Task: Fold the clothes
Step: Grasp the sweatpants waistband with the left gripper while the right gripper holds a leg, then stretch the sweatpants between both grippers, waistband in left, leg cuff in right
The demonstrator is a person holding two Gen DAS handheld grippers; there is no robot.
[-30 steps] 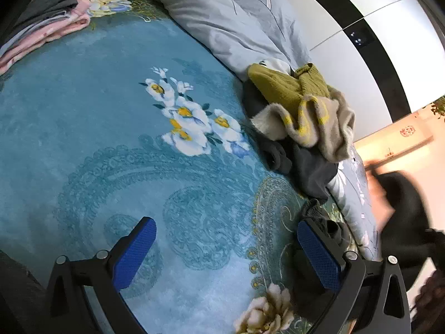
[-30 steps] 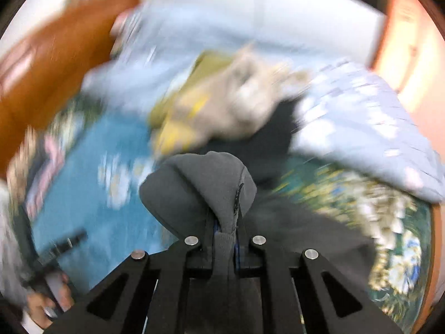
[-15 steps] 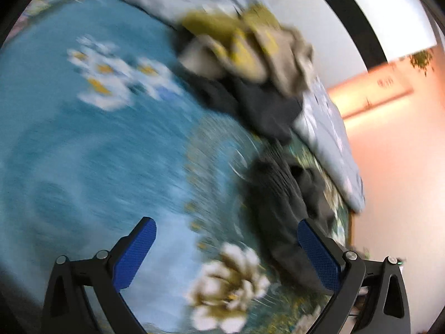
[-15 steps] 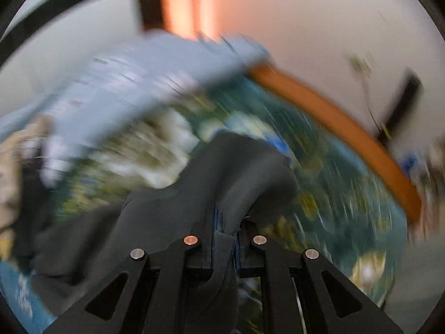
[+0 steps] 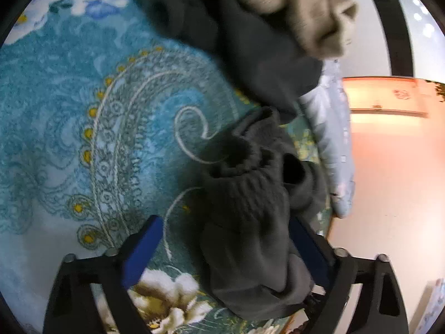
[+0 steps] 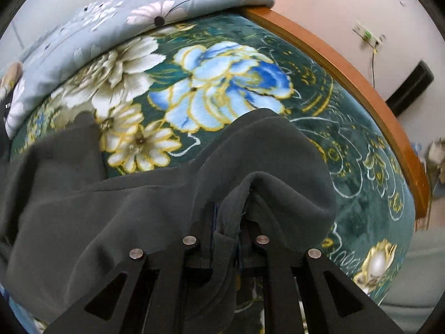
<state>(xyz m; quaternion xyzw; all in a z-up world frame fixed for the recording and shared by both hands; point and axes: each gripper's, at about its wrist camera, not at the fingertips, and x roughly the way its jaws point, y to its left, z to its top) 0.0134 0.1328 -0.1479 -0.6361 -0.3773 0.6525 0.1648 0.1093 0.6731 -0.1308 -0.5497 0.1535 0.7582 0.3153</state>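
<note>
The right gripper [image 6: 225, 222] is clamped tight on a fold of the dark grey fleece garment [image 6: 111, 208], which trails away toward nine o'clock across the floral blanket [image 6: 222, 83]; the left gripper [image 5: 222, 250] stands wide open, blue pads [image 5: 141, 247] apart, with a bunched, ribbed end of the same dark fleece [image 5: 244, 222] lying between them and leaning on the right-hand pad, running up toward one o'clock; so the left is placed to close on it. Whether that end is cuff or waistband I cannot tell; the heap of clothes [image 5: 278, 14] at twelve is blurred and cut off.
</note>
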